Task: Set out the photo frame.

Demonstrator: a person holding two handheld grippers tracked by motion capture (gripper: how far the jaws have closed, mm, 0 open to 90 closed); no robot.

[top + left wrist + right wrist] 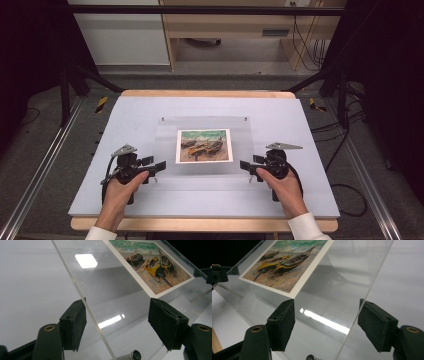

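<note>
Clear acrylic sheet (205,145) lies flat mid-table on the pale grey board (150,200), covering a white-bordered print of beached boats (204,145), with small metal standoff posts (135,355) at its corners and nothing else on the board. Left gripper (159,166) straddles the sheet's left edge and right gripper (245,165) its right edge; on both, the jaws are spread, pads clear of the acrylic, the edge running between them. Bare board lies all around the sheet, a wooden strip (200,93) lines the far edge, and cables (345,150) and dark frame legs (65,95) stand off to the sides.
</note>
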